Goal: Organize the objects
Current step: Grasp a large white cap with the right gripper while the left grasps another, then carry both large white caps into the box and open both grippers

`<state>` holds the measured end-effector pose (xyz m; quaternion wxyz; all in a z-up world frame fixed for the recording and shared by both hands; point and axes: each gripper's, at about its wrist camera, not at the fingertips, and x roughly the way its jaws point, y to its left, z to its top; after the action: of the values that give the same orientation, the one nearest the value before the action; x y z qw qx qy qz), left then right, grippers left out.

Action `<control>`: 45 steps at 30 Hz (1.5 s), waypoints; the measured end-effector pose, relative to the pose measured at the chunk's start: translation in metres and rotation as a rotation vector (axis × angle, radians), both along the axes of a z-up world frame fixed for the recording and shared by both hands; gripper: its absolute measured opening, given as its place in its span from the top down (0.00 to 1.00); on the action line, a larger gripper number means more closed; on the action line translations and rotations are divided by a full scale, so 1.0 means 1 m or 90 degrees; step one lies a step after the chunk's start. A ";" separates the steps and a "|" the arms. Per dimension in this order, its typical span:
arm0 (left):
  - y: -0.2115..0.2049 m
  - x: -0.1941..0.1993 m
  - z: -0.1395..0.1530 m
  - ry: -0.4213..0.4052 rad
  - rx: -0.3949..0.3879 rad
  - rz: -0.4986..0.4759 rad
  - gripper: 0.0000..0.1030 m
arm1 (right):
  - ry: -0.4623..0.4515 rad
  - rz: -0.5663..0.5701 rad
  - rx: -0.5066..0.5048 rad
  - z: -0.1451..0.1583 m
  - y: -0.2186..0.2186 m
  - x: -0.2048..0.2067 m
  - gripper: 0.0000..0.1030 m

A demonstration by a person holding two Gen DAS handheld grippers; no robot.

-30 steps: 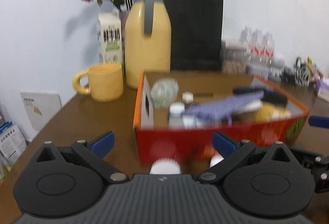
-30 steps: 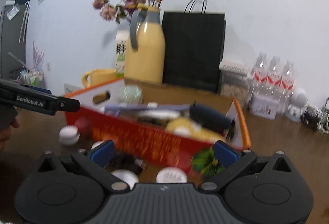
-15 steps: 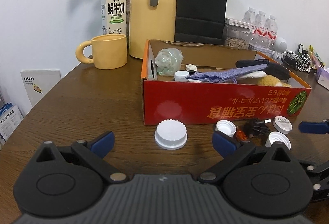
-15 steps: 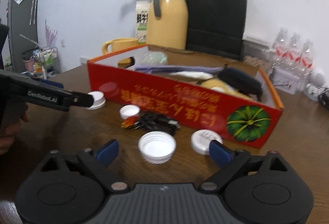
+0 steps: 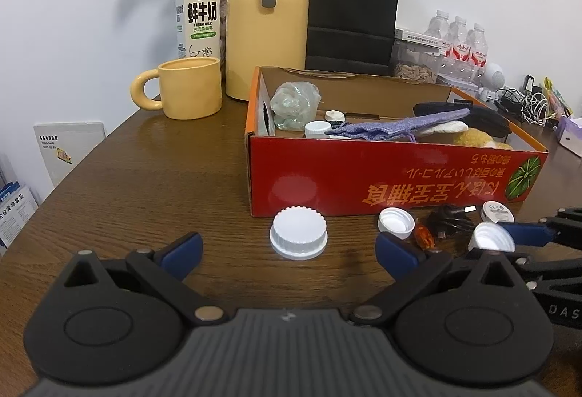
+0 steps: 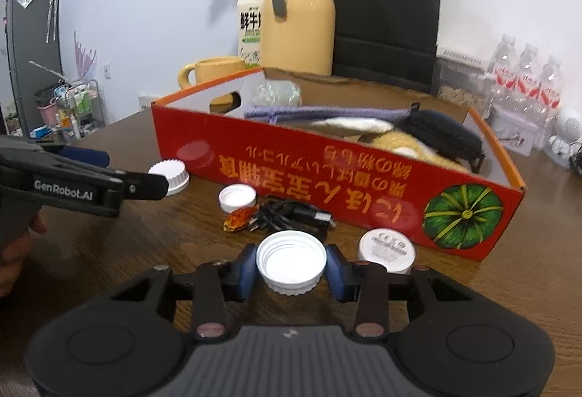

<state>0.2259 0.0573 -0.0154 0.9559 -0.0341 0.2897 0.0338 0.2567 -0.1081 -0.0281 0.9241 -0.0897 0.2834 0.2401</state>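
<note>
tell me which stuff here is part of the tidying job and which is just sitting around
Job: red cardboard box; upturned white plastic cap, right gripper closing on it; ridged white lid; black cable bundle.

Bystanders: yellow ceramic mug; yellow thermos jug; black paper bag.

Four white lids lie on the surface along the front of one red box [image 6: 338, 175]: a ribbed lid [image 5: 298, 237], a small open lid [image 5: 395, 223], a labelled lid [image 6: 386, 247] and a wide lid [image 6: 291, 260]. One mug [image 5: 189, 87], one flask [image 5: 267, 15], one milk carton [image 5: 197, 18], one black bag [image 5: 351, 4].
</note>
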 end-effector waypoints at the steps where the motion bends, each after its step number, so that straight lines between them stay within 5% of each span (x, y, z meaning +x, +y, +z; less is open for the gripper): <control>1: 0.000 0.000 0.000 0.001 0.001 0.001 0.00 | -0.010 -0.004 0.000 0.001 0.000 -0.002 0.62; 9: 0.001 0.002 -0.003 0.002 0.003 0.020 0.00 | -0.091 -0.040 0.005 0.010 -0.006 -0.016 0.62; 20: -0.001 0.024 -0.007 0.030 0.017 0.045 0.02 | -0.133 -0.036 0.010 0.014 -0.009 -0.025 0.62; 22: -0.004 0.029 -0.009 0.036 0.025 0.043 0.11 | -0.136 -0.035 0.011 0.014 -0.009 -0.026 0.62; 26: -0.009 0.031 -0.009 0.033 0.029 0.030 0.60 | -0.137 -0.033 0.018 0.015 -0.011 -0.026 0.62; 45: -0.013 0.002 0.004 -0.049 0.014 0.053 0.60 | -0.145 -0.035 0.029 0.016 -0.012 -0.027 0.62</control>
<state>0.2283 0.0438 -0.0117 0.9644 -0.0367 0.2508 0.0751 0.2296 -0.1202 -0.0126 0.9584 -0.0876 0.1734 0.2090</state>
